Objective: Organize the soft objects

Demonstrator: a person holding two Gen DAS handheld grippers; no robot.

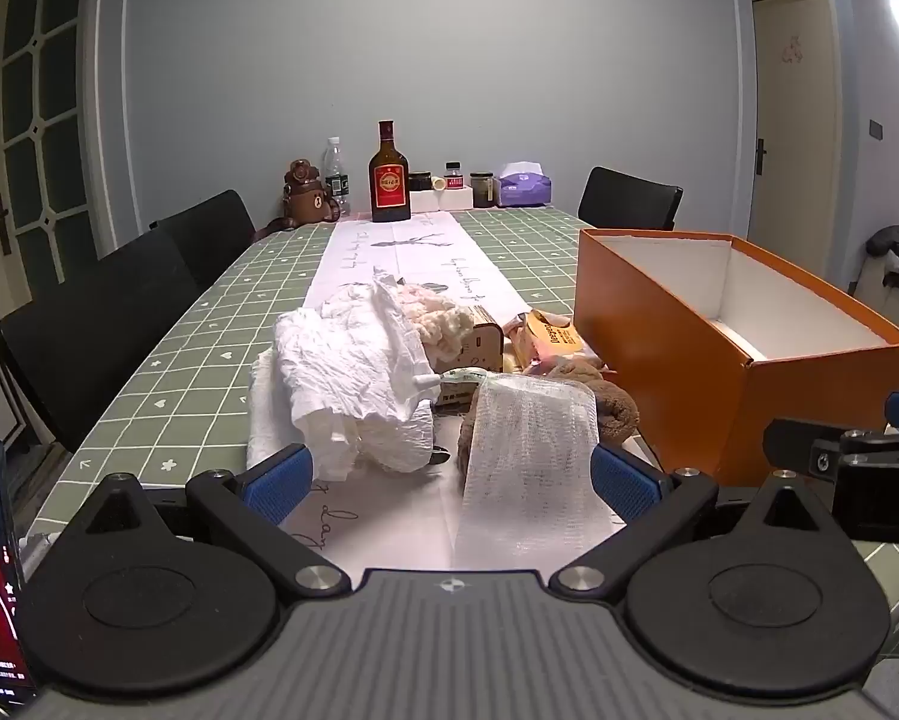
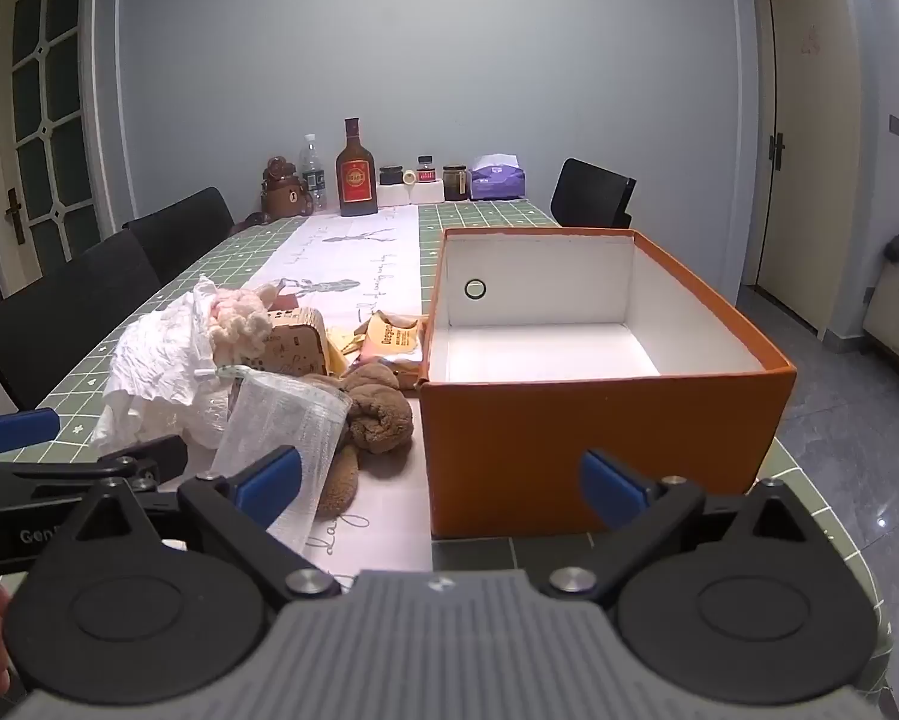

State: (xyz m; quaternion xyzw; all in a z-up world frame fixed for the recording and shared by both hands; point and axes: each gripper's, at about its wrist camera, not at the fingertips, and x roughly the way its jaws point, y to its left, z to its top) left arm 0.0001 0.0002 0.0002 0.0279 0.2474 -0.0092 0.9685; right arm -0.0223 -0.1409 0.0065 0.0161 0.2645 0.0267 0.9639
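Progress: we judge nothing sorted yet, orange box (image 2: 599, 414) bare inside | soft pile (image 1: 353, 372) of white cloth, mesh strip (image 1: 527, 450), brown towel (image 2: 377, 408) sits just left of box | left gripper (image 1: 449, 474) and right gripper (image 2: 443, 480) both spread wide, holding nothing

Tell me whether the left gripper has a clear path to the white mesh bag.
Probably yes: the left gripper is open, and the white mesh bag lies right ahead between its fingers, draped over the brown plush toy, nothing in front.
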